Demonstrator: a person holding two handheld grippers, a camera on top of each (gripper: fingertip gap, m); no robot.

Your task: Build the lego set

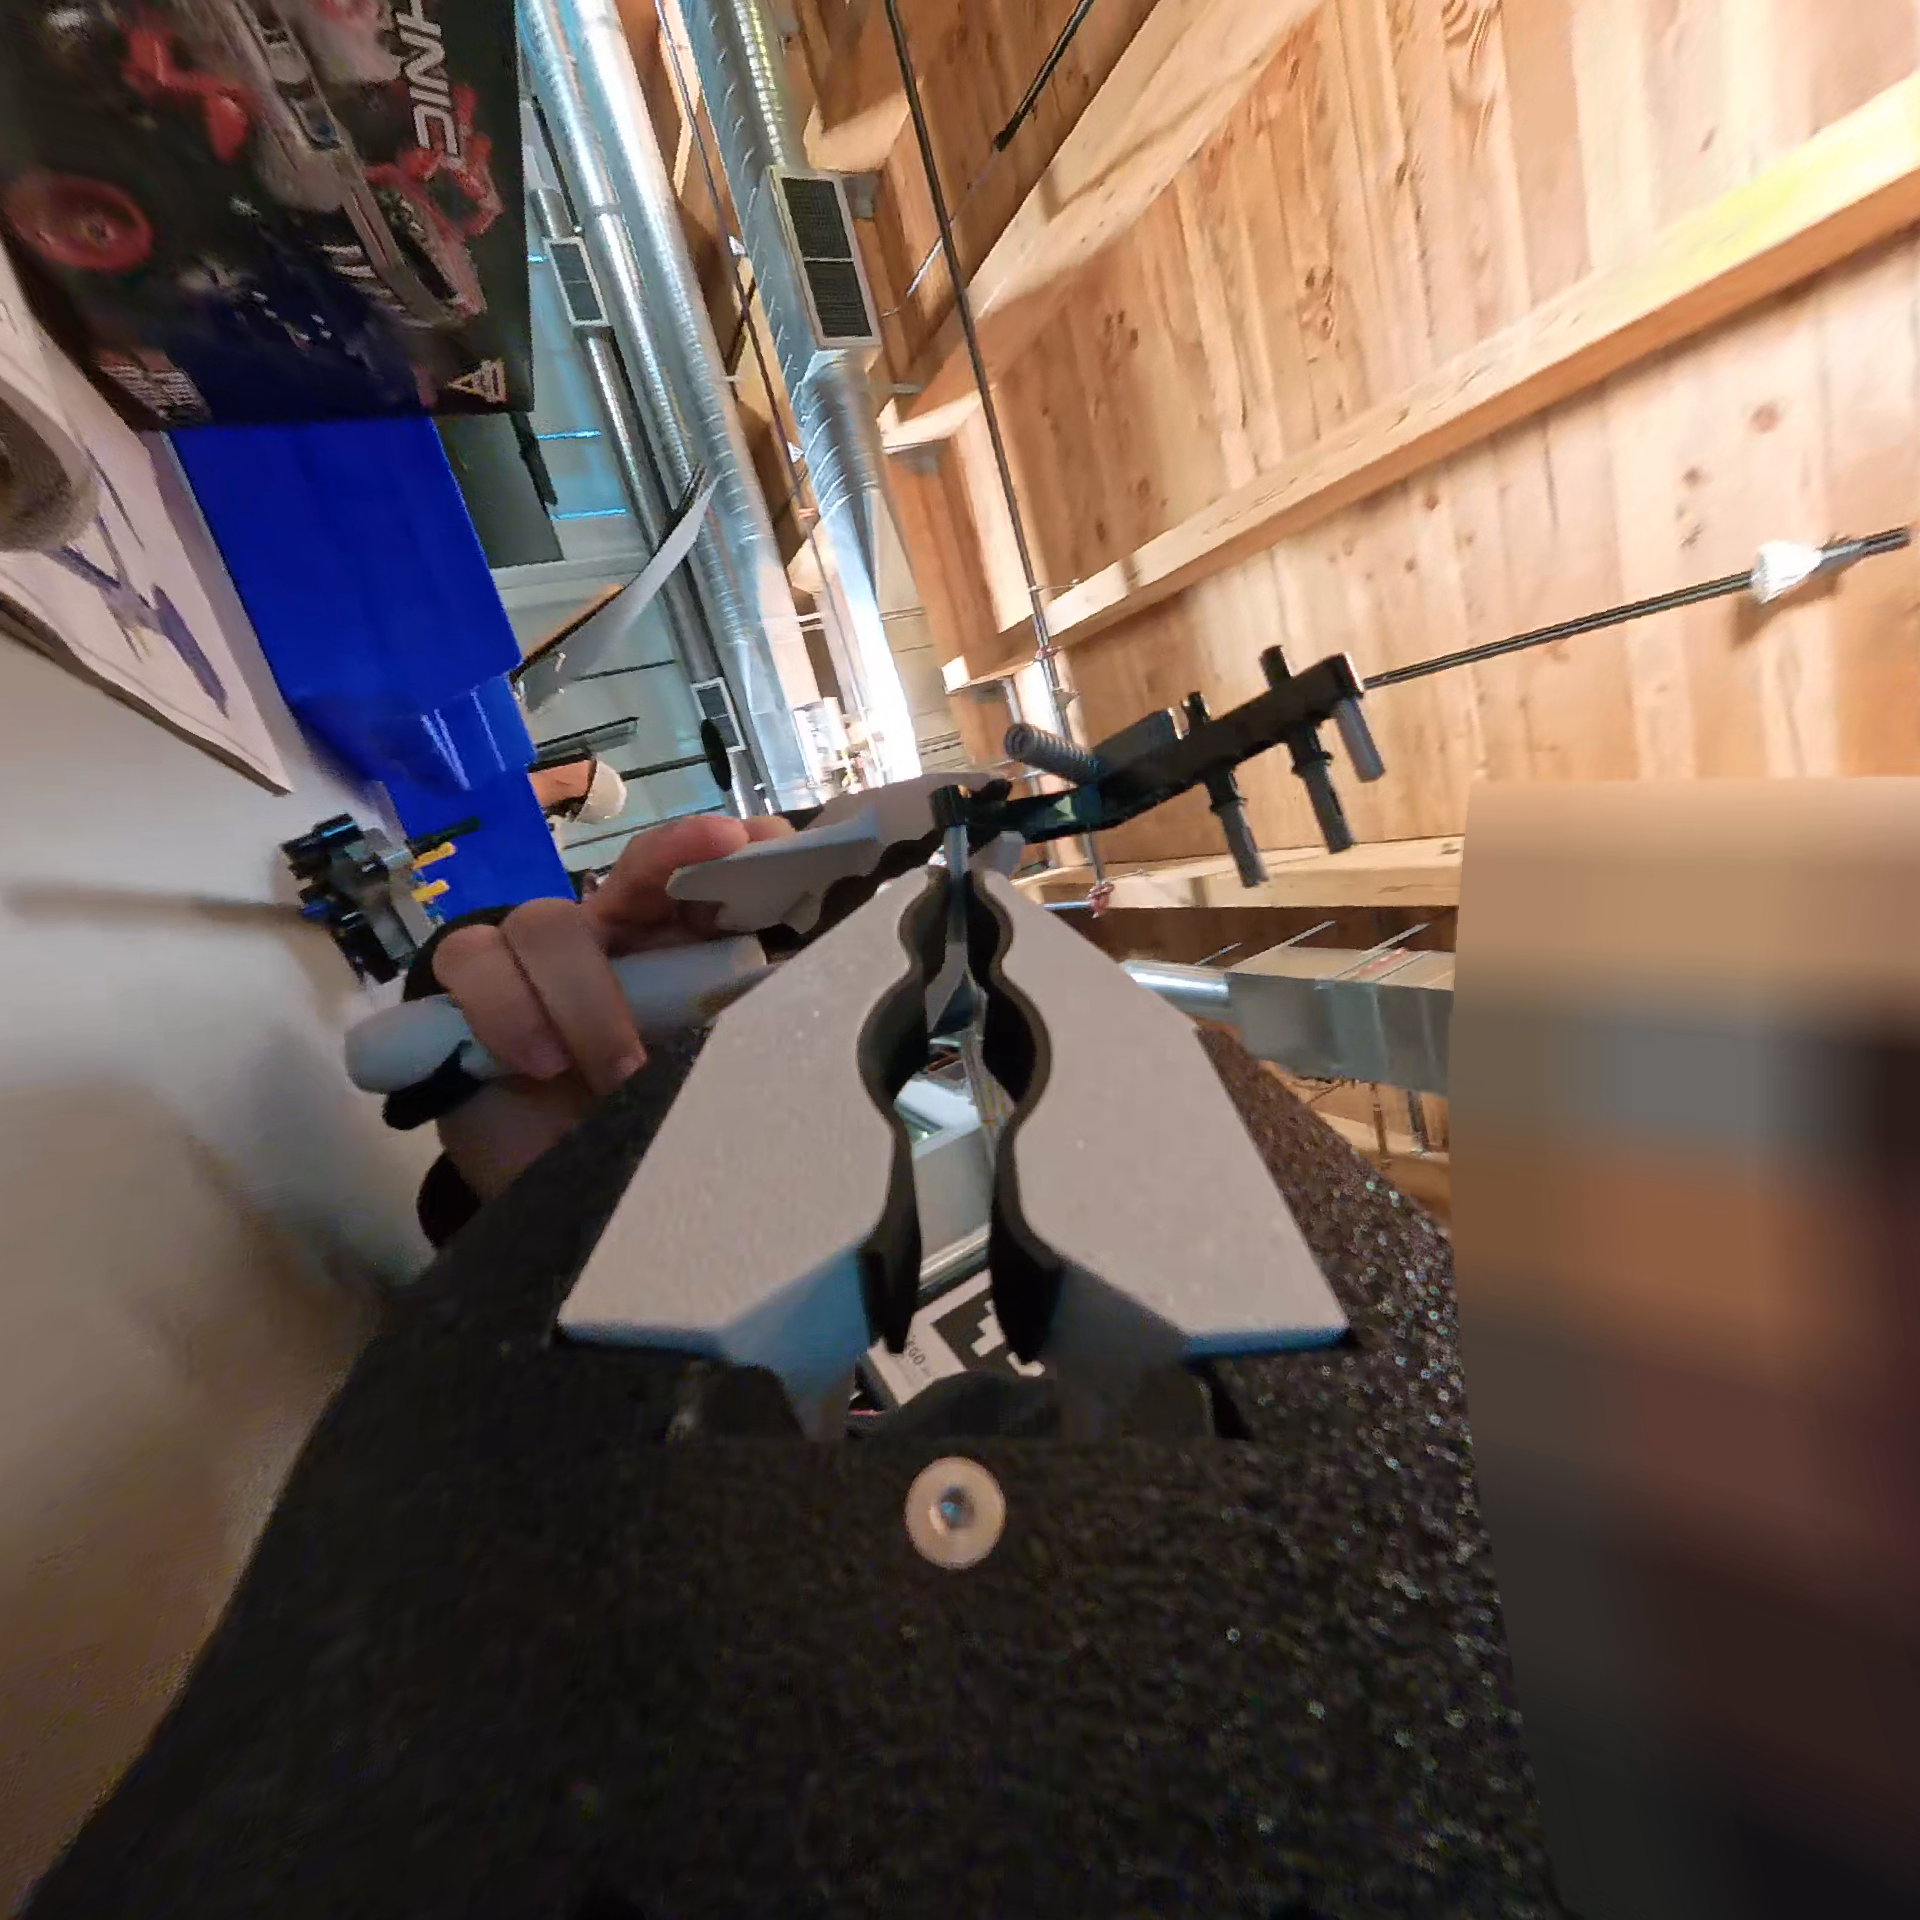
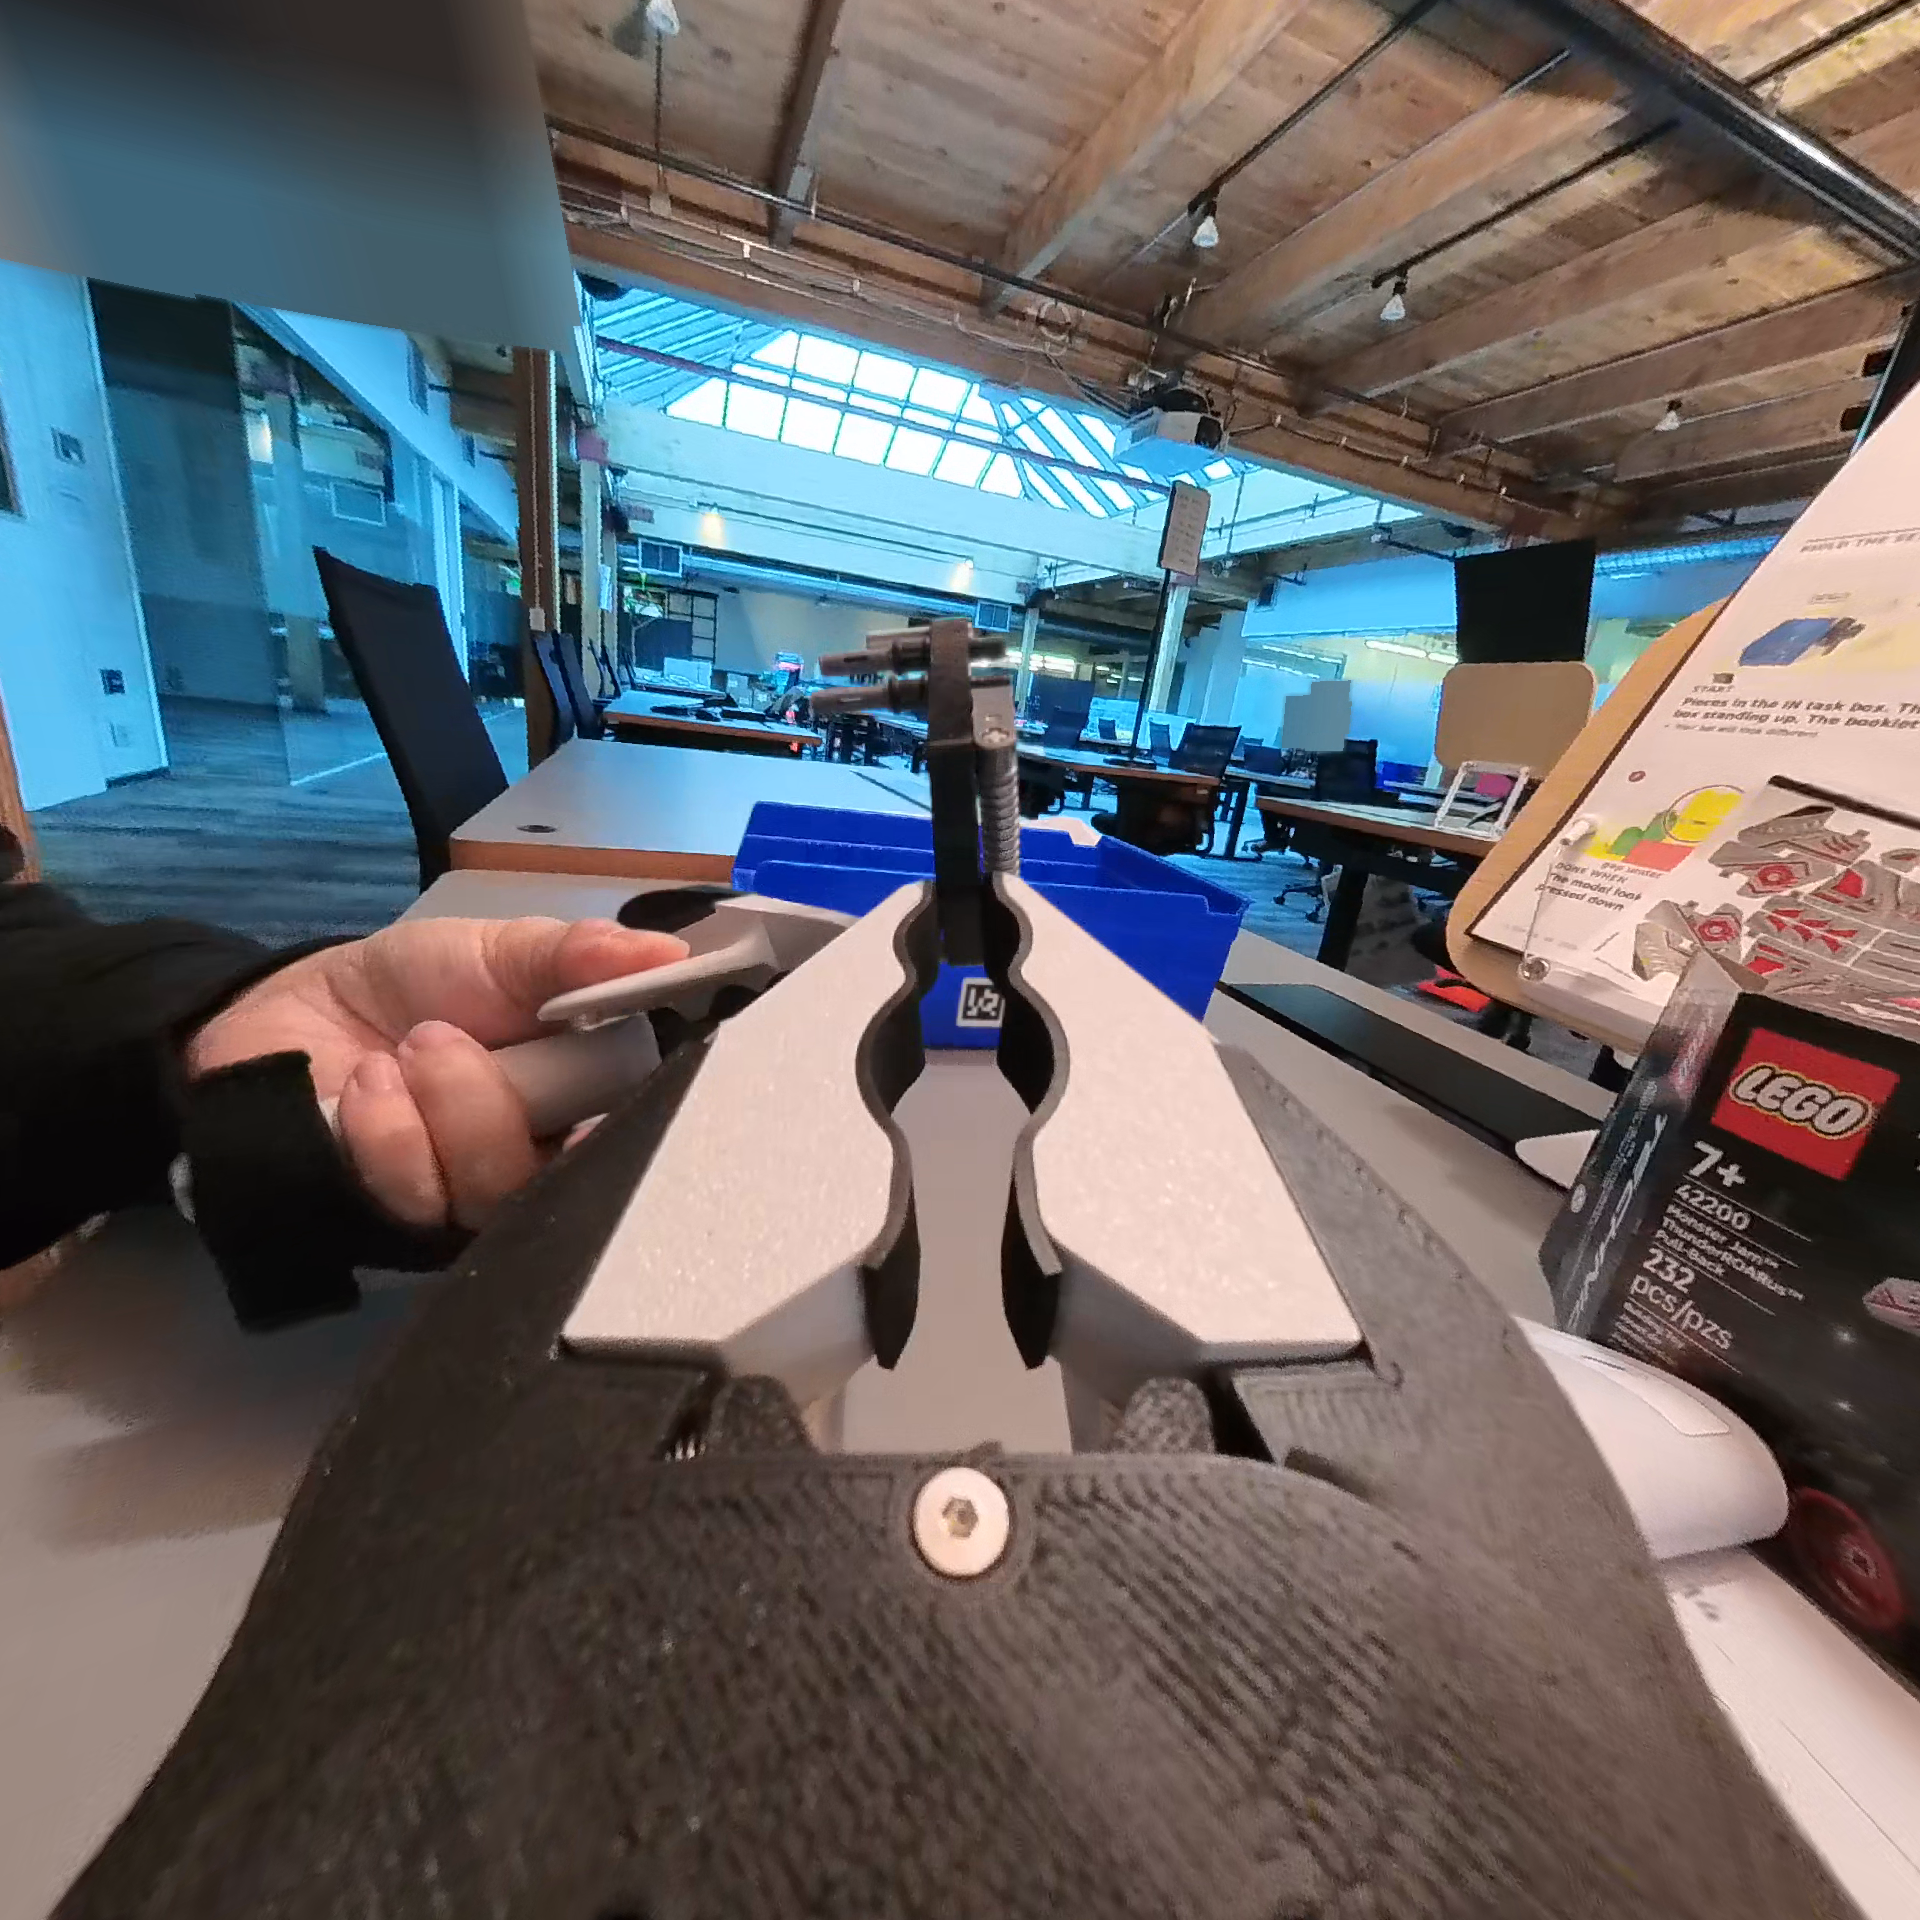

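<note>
My right gripper (image 2: 961, 902) is shut on a black lego assembly (image 2: 951, 769) held upright, with dark pins (image 2: 883, 675) at its top and a grey spring (image 2: 1000, 816) along its side. The same assembly (image 1: 1226, 753) shows in the left wrist view, held by the right gripper's fingers (image 1: 831, 857). My left gripper (image 1: 951, 883) is closed on a thin grey lego piece (image 1: 951, 956), its tips right against the near end of the black assembly. The left gripper's fingers (image 2: 644, 987) and a hand (image 2: 416, 1039) show beside the right gripper.
A small part-built lego model (image 1: 364, 894) stands on the white table (image 1: 125, 1039). A blue bin (image 2: 1122, 894) is behind the grippers. The lego box (image 2: 1766, 1226) and an instruction sheet on a board (image 2: 1683, 831) stand at the right. My two grippers' fingertips are within a few centimetres of each other.
</note>
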